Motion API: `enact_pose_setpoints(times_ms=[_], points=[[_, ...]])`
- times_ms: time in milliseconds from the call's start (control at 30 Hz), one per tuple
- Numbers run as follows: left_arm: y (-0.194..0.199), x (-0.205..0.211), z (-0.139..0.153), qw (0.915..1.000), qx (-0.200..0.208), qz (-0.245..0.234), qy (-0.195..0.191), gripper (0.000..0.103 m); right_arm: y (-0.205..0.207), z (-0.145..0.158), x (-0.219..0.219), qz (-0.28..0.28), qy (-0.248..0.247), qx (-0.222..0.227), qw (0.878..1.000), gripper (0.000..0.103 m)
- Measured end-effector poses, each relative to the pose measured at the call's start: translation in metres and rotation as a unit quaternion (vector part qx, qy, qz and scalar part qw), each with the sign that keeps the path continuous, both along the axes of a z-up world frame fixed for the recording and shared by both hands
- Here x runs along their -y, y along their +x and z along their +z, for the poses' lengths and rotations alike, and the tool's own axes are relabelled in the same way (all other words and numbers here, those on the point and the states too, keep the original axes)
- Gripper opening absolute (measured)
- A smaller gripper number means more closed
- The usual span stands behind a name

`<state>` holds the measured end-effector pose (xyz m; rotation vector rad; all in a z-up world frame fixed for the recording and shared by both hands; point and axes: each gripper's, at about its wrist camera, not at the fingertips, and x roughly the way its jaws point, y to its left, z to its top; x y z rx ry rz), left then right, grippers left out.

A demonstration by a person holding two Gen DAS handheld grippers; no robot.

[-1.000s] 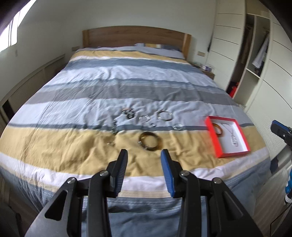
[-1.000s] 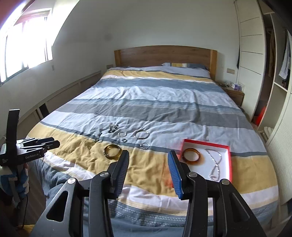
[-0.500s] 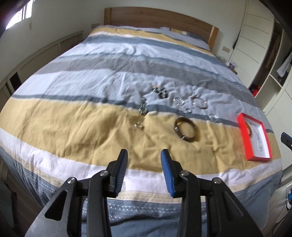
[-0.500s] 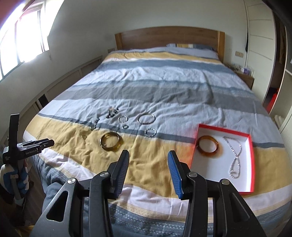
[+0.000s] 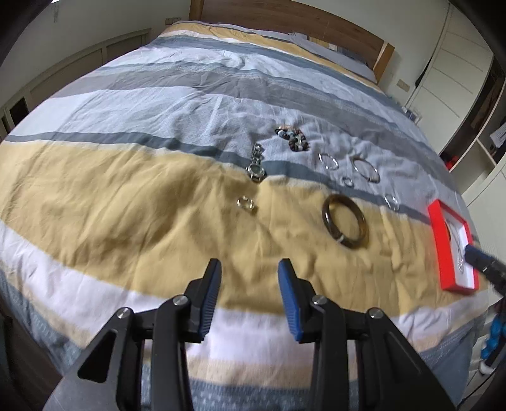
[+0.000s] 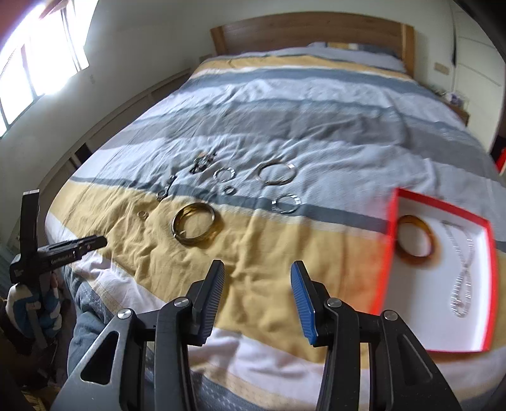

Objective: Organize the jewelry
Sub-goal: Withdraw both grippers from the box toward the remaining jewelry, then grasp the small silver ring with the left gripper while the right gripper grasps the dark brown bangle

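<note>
Loose jewelry lies on the striped bed cover: a dark brown bangle (image 5: 344, 221) (image 6: 193, 227), a watch (image 5: 256, 167), a beaded bracelet (image 5: 292, 139), a thin silver bangle (image 5: 366, 169) (image 6: 276, 173) and several small rings. To the right, a red-rimmed white box (image 5: 442, 240) (image 6: 392, 240) holds an amber bangle (image 6: 414, 240) and a silver chain (image 6: 465, 268). My left gripper (image 5: 249, 284) hangs open over the yellow stripe, short of the brown bangle and to its left. My right gripper (image 6: 257, 284) is open too, just left of the box. Neither holds anything.
The bed's near edge runs below both grippers. A wooden headboard (image 6: 313, 28) stands at the far end, with white wardrobes (image 5: 458, 72) on the right. A gloved hand (image 6: 31, 303) holding the left gripper shows at the left of the right wrist view.
Both grippers have sunk toward the bed and tipped further down, so the jewelry and the box look larger and nearer. Their jaws stand as before.
</note>
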<state>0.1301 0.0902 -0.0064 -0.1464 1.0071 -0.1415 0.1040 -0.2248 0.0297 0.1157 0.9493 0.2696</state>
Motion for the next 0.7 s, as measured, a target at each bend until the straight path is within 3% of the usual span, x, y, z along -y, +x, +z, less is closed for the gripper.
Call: enact_pose_setpoints(times_ms=[233,700], points=[[0.045,-0.001,-0.012,0.9993,-0.009,0.002,-0.035,0.03,0.041,-0.031,-0.033,0.043,0.017,-0.027,0.999,0.041],[0.093,0.008,-0.053,0.9989,-0.044,-0.002,-0.013,0.03,0.1,-0.078,-0.065,0.068,0.056,-0.071,0.994,0.04]])
